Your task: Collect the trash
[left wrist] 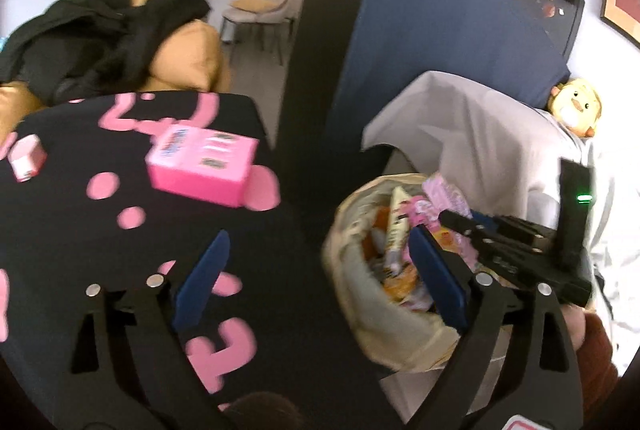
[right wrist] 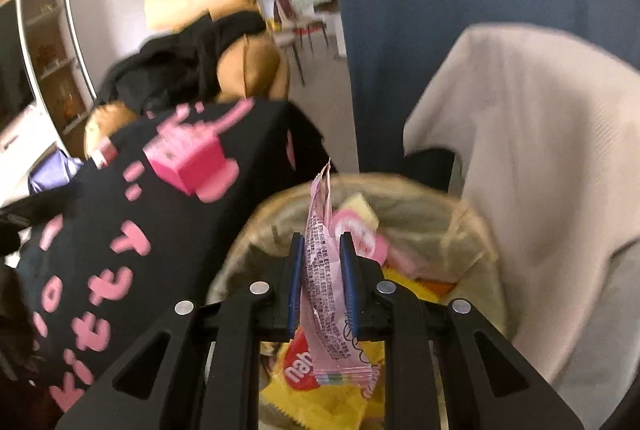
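Observation:
A bin lined with a pale bag stands beside a table under a black cloth with pink lettering; snack wrappers fill it. My left gripper is open with nothing between its blue pads, one finger over the cloth and the other over the bin. My right gripper hangs over the bin, shut on a long pink wrapper that sticks out above and below the pads. It also shows in the left wrist view as the right gripper. A pink box and a small pink pot lie on the cloth.
A white cloth-draped seat stands right of the bin, with a yellow plush toy behind it. A dark blue partition rises at the back. A tan sofa with black clothing is beyond the table.

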Tool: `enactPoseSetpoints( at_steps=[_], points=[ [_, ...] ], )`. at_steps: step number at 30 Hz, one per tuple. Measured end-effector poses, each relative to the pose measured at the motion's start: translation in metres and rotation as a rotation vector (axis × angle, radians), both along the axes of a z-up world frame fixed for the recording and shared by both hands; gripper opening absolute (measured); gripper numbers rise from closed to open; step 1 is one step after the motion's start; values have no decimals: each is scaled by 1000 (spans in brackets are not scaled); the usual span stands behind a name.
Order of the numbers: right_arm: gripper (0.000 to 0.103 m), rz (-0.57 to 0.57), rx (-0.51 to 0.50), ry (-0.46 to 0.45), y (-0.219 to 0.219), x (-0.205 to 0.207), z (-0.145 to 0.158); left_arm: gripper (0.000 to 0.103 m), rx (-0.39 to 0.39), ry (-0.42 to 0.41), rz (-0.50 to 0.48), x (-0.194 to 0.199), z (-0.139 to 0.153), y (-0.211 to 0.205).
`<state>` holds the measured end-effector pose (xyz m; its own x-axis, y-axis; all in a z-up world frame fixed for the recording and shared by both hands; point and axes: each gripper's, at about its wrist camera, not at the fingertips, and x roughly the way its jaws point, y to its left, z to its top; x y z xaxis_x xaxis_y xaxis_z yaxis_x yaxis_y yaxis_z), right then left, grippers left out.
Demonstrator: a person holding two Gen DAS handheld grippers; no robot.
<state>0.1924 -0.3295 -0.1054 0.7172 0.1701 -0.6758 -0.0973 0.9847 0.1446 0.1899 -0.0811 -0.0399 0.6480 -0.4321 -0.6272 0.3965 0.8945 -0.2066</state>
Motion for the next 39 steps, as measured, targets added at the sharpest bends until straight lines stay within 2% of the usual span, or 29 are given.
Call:
enactPoseSetpoints(
  at_steps=[4, 6, 8, 11, 12, 13, 15, 18, 20, 25, 29, 32, 34, 36, 39],
  points=[
    [18, -43, -63, 99, -5, 13, -35, 91, 18, -24, 81, -12, 1, 31],
    [18, -65, -45, 127, -13, 13, -44, 91, 20, -35, 118, -17, 1, 45],
    [18, -82, -17, 135, -16, 10, -43, 91, 18, -37, 154, -20, -1, 58],
    [22, -75, -51, 123, -8, 4, -37, 91, 5, -26, 198, -24, -4, 71],
    [32, -76, -54, 122, -6, 2, -36, 91, 3, -22, 209, -26, -4, 74],
    [47, -77, -52, 120, -5, -1, -34, 91, 2, -22, 217, -29, -4, 76],
    [63, -88, -60, 101, -2, -9, -28, 91, 0, -35, 229, -37, -3, 80],
    [71, -99, -86, 59, 1, -28, -13, 91, 4, -68, 245, -54, 3, 84],
    [71, -108, -97, 25, 3, -44, 1, 91, 15, -85, 241, -69, 6, 83],
    [73, -49, -18, -51, 20, -91, 46, 91, 53, -131, 232, -101, 18, 78],
    [73, -5, -39, -120, 52, -137, 75, 91, 76, -198, 255, -131, 33, 80],
    [73, -21, -32, -164, 68, -164, 85, 91, 120, -270, 310, -158, 45, 81],
    [73, -32, -19, -188, 76, -178, 87, 91, 121, -280, 330, -168, 50, 84],
    [73, -25, -22, -197, 84, -189, 89, 91, 108, -271, 315, -177, 52, 85],
    [73, -28, -32, -218, 96, -203, 90, 91, 139, -270, 280, -190, 52, 80]
  ],
)
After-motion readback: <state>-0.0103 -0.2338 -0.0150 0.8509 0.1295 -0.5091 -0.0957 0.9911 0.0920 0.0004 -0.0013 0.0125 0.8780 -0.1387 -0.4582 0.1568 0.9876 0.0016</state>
